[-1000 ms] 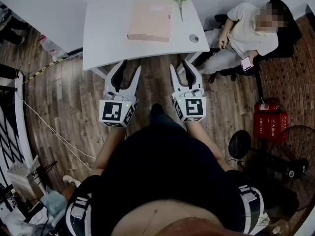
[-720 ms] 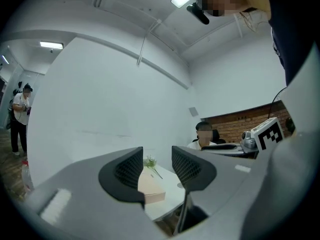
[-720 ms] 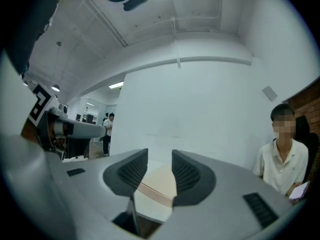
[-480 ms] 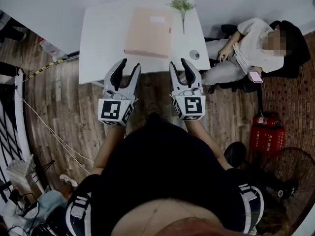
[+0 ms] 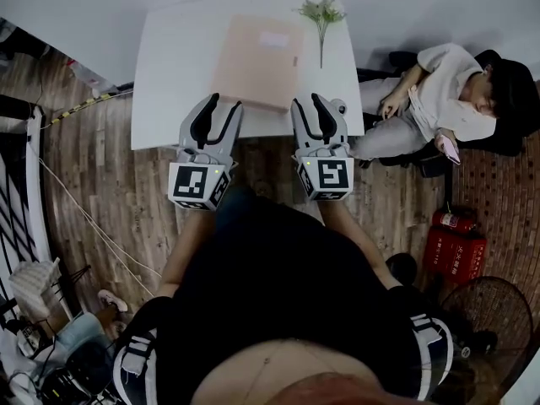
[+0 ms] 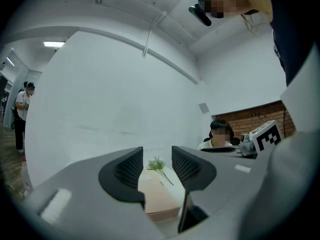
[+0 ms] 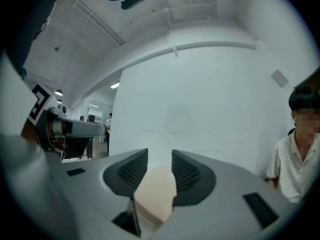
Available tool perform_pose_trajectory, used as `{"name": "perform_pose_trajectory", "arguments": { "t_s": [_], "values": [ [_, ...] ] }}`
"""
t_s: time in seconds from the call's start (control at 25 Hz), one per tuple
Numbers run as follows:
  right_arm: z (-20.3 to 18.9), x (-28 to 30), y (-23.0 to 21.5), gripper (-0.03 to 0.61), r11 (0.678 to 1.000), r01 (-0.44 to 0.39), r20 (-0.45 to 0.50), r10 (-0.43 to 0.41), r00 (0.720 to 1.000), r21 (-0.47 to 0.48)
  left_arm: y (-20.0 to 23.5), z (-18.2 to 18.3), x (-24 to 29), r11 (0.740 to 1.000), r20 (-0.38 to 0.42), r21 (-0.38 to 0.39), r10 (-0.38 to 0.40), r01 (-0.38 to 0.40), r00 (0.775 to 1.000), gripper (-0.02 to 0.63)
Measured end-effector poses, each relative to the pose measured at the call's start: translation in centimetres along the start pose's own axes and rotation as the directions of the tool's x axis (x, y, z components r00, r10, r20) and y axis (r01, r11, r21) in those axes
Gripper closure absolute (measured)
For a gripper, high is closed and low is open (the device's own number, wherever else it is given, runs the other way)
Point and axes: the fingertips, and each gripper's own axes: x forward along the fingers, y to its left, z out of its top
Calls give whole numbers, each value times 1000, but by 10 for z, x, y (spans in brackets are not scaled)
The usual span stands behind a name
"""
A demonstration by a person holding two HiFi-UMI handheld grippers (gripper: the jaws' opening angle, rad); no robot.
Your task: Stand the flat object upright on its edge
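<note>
The left tool and the right tool hang side by side at the near edge of the white bench. Each has its jaws partly apart, with nothing between the pads. The flat object, a pale pink slab, lies flat on the bench at 12 o'clock of the pair, untouched, and it shows beyond each tool's gap. A green sprig lies at its 2 o'clock.
</note>
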Motion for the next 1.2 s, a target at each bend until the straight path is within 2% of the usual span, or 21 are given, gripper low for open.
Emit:
{"name": "perform_pose_trajectory", "arguments": {
  "t_s": [0.44,1.2],
  "values": [
    [-11,29,-8,442,1000,-13,-18,13,1000,16,23,-8,20,1000,-25,-1,22,-22,999,426],
    [-40,125,-40,442,999,43,-90,-43,995,2,87,-44,115,997,-117,-20,-71,69,991,426]
  ]
}}
